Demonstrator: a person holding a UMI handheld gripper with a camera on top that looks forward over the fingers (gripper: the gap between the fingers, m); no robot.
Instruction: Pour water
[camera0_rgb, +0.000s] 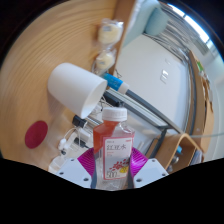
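Observation:
My gripper (112, 164) is shut on a clear plastic bottle (113, 145) with a white cap and a red-and-white label. Both magenta pads (89, 160) press its sides. The bottle stands upright in the grip, its cap (114, 114) pointing ahead. Just beyond it, to the left, a white paper cup (75, 88) lies tilted with its open mouth toward the bottle, above a round wooden table (40, 60).
A red round spot (37, 134) lies on the table left of the fingers. Two pale cups or lids (106, 35) sit farther along the table. A blue-tipped item with dark cables (125, 88) runs to the right. A wooden chair part (185, 150) is at the right.

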